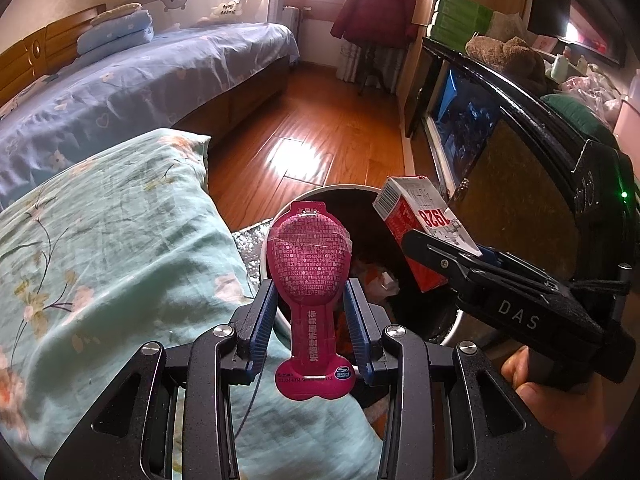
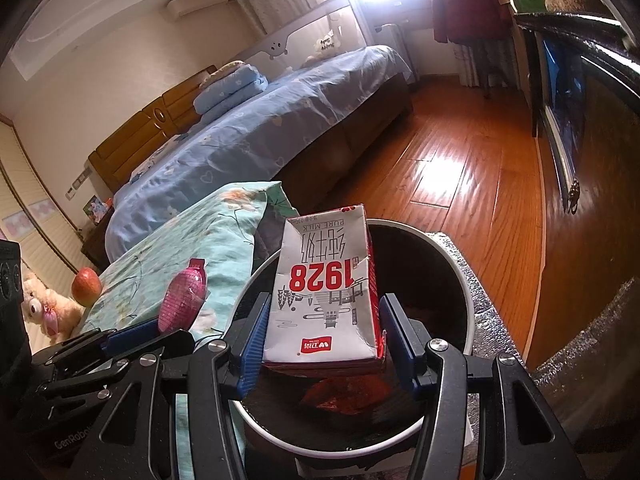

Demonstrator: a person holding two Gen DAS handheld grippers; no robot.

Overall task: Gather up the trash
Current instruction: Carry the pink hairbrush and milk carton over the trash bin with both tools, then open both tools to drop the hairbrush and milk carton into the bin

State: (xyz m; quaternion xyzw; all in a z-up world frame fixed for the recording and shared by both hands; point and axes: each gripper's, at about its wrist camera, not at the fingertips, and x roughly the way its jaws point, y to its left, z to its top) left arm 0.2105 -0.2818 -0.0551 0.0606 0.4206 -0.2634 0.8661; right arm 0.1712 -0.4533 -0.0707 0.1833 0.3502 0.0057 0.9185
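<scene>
My left gripper (image 1: 308, 286) is shut on a magenta spoon-shaped snack packet (image 1: 310, 276), held over the near rim of a white-rimmed black trash bin (image 1: 340, 190). My right gripper (image 2: 326, 312) is shut on a red and white 1928 milk carton (image 2: 326, 292), held over the open bin (image 2: 456, 256), which has some trash inside. The carton (image 1: 416, 224) and right gripper also show in the left wrist view. The packet (image 2: 184, 300) and left gripper show at the left of the right wrist view.
A surface with a teal floral cloth (image 1: 100, 248) lies left of the bin, with an apple (image 2: 86, 286) on it. A blue bed (image 1: 140, 88) stands behind, a dark cabinet (image 1: 520, 184) at right, a wooden floor (image 1: 320, 128) between them. A teddy bear (image 2: 40, 308) sits far left.
</scene>
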